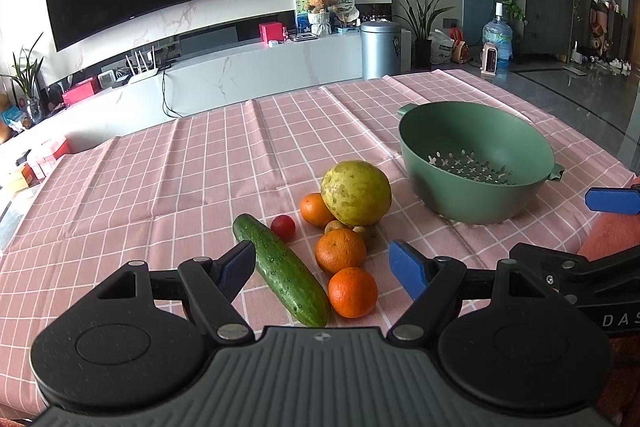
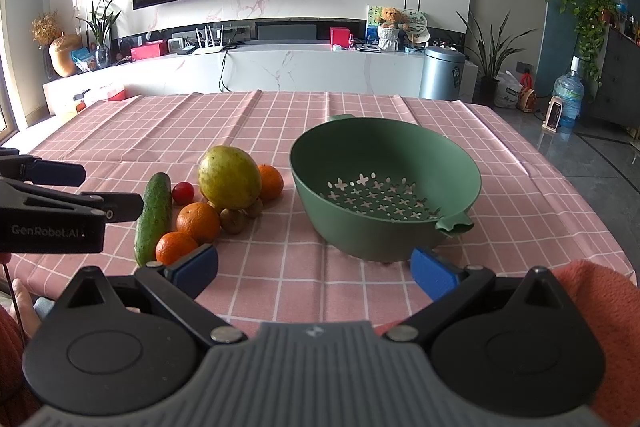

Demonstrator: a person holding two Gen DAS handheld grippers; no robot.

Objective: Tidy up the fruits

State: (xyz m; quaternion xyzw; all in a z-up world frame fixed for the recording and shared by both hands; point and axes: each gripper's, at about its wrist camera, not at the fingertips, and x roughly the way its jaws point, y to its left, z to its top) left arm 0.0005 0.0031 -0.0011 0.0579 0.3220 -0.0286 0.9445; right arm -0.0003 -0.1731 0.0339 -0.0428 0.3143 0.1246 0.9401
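The left gripper [image 1: 322, 263] hung low over the near edge of the pink checked tablecloth [image 1: 168, 163], its blue-padded fingers spread wide and holding nothing — the cucumber [image 1: 280, 273] and the nearest orange [image 1: 353, 291] lay between them in the left wrist view, though whether either touched a pad could not be told. The right gripper [image 2: 316, 269] sat to the right of it, level with the table, fingers likewise spread and empty, pointing at the gap between the fruit and the green colander [image 2: 386, 187]. An orange-red sleeve [image 2: 592, 311] showed at its right side.

The colander stood upright on the right of the cloth with nothing in it, its cross-shaped holes bare.

All the produce lay in a cluster just left of the colander: a large yellow-green citrus [image 2: 229, 177] at the far side, three oranges around and before it, a cherry tomato [image 2: 183, 193] beside the cucumber's far end, and a few small brownish fruits [image 2: 234, 221] tucked under the big citrus.
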